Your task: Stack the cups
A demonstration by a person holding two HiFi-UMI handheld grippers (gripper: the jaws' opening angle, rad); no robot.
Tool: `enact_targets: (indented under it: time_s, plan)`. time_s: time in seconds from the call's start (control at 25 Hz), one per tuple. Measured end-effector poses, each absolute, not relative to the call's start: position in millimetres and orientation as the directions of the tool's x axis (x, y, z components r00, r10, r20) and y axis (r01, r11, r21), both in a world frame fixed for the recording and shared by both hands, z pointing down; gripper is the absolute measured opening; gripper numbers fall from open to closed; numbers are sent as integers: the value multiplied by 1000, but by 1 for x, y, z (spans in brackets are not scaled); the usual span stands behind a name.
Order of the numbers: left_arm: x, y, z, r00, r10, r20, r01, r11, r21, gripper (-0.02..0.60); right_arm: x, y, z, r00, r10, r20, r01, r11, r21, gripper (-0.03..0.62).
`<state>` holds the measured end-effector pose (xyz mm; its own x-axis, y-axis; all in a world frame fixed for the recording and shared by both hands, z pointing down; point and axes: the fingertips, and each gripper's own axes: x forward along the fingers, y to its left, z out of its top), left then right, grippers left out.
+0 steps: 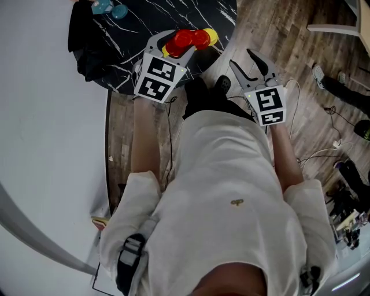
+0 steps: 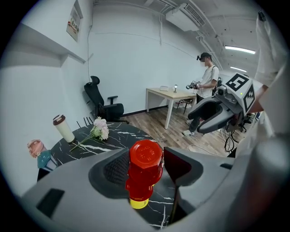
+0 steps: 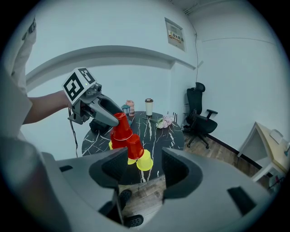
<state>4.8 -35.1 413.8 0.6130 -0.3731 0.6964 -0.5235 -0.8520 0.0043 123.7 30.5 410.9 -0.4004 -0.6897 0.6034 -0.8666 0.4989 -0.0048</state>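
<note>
Filling most of the head view, the person's white shirt hides the near side of the scene, with wood floor to its right and a white wall to its left. Beyond it sits the round black marble table. Past the table, the left gripper view shows a black office chair, a pale wooden desk and another person standing by that desk. A black bag lies on the table's left part, well apart from the cups.

The left gripper is over the table's near edge, and its marker cube covers part of the stack from above. Its jaws stand wide on either side of the top red cup, which is upside down at the peak of the cup pyramid. A sliver of gap shows at one jaw, so the grip looks released rather than clenched. The right gripper hangs off the table over the floor, jaws spread and empty, pointing toward the pyramid. The left gripper shows at the left of its view.

Under the top cup sit two more red cups, and below them the yellow cups rest on the marble near the edge. A black shoe shows on the floor below the right jaws. Farther back on the table are a lidded paper coffee cup, a small bouquet lying flat and a little figurine.
</note>
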Motion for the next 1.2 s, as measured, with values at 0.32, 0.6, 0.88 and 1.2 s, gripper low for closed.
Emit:
enact_targets:
  time_s: [0.32, 0.6, 0.88, 1.2]
  plan:
    - [3, -33, 420, 594, -373, 713, -517, -856, -17, 242, 125, 30, 411, -399, -690, 603, -868, 496, -7, 239]
    - [0, -33, 412, 594, -390, 703, -526, -850, -27, 242, 126, 28, 407, -405, -696, 593, -866, 499, -6, 236]
    - [4, -25, 393, 618, -439, 652, -544, -838, -49, 242, 126, 30, 404, -423, -697, 579, -857, 516, -4, 230]
    - [8, -17, 369, 603, -510, 613, -592, -801, -84, 242, 130, 34, 396, -453, -700, 552, -840, 543, -1, 219]
